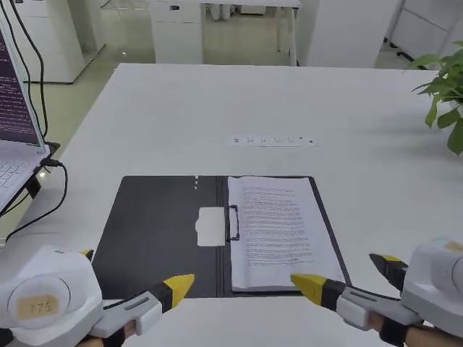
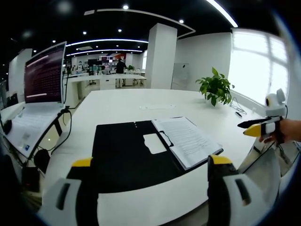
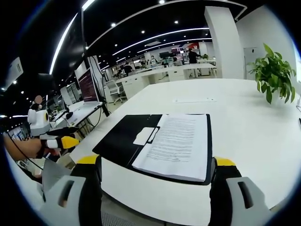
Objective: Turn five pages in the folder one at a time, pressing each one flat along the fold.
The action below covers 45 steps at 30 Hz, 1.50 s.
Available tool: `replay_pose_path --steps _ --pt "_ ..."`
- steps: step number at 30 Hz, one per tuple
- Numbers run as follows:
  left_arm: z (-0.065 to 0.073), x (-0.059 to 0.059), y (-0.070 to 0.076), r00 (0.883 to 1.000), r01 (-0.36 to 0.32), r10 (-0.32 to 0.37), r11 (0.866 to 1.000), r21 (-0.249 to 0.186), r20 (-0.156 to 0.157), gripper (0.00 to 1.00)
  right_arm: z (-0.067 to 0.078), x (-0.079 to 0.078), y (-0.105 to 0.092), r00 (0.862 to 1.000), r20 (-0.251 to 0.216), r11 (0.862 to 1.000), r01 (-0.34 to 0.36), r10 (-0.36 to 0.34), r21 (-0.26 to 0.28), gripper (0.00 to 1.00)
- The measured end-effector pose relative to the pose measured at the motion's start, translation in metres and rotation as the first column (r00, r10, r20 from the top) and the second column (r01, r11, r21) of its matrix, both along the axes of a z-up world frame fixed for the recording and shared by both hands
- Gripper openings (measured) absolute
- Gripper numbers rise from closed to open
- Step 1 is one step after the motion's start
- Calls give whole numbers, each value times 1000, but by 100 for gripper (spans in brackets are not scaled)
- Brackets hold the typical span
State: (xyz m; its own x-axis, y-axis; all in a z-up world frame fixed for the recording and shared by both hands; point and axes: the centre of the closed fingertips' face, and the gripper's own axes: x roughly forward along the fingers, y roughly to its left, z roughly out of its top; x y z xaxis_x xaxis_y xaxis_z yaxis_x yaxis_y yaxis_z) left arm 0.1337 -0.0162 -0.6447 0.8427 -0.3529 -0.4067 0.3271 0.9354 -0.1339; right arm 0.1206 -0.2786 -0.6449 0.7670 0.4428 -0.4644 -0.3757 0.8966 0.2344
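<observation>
An open black folder (image 1: 159, 231) is seen lying flat on a white counter (image 1: 217, 108), close to the near edge. Its left half is bare black board. A stack of white printed pages (image 1: 278, 231) is held on its right half by a black metal clip (image 1: 233, 223) along the middle fold. A small white tab (image 1: 210, 226) lies just left of the clip, on the black board.

The left gripper (image 1: 134, 269), grey-white with yellow-tipped jaws, is held at the near left corner of the folder. Its jaws are spread wide and nothing is pinched between them. The right gripper (image 1: 346, 272), of the same make, is held at the near right corner by the pages, with its jaws likewise spread and empty. In both gripper views the jaws are seen short of the counter's near edge, apart from the folder.

A flat white power strip (image 1: 271, 140) lies on the counter beyond the folder. An open laptop (image 1: 14, 137) with a lit screen is raised on a stand at the left, and a black cable (image 1: 51, 202) is plugged into it. A green leafy plant (image 1: 448, 101) stands at the far right.
</observation>
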Motion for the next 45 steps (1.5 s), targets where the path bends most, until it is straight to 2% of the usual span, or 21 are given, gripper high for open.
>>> replay_pose_path --steps 11,15,20,30,39,44,45 --pt "-2 6 -11 1000 30 -30 1000 9 2 99 2 -4 1 1000 5 1000 3 -3 7 96" --pt "-5 8 -23 998 70 -70 997 16 -9 99 2 -7 1 1000 8 1000 11 -11 8 96" --pt "-5 15 -38 993 118 -118 993 27 -5 99 3 -11 1 1000 15 1000 14 -14 5 96" --pt "-8 28 -69 976 219 -219 974 53 -7 99 9 -15 -1 999 33 999 40 -41 14 96" --pt "-13 37 -97 955 297 -297 953 63 -13 99 11 -21 -1 997 40 998 62 -63 17 95" --pt "-15 41 -115 939 345 -344 936 68 -14 99 13 -25 -1 996 48 997 73 -74 28 93" --pt "-16 42 -120 932 361 -361 930 72 -17 99 14 -27 -1 996 47 997 75 -77 30 93"
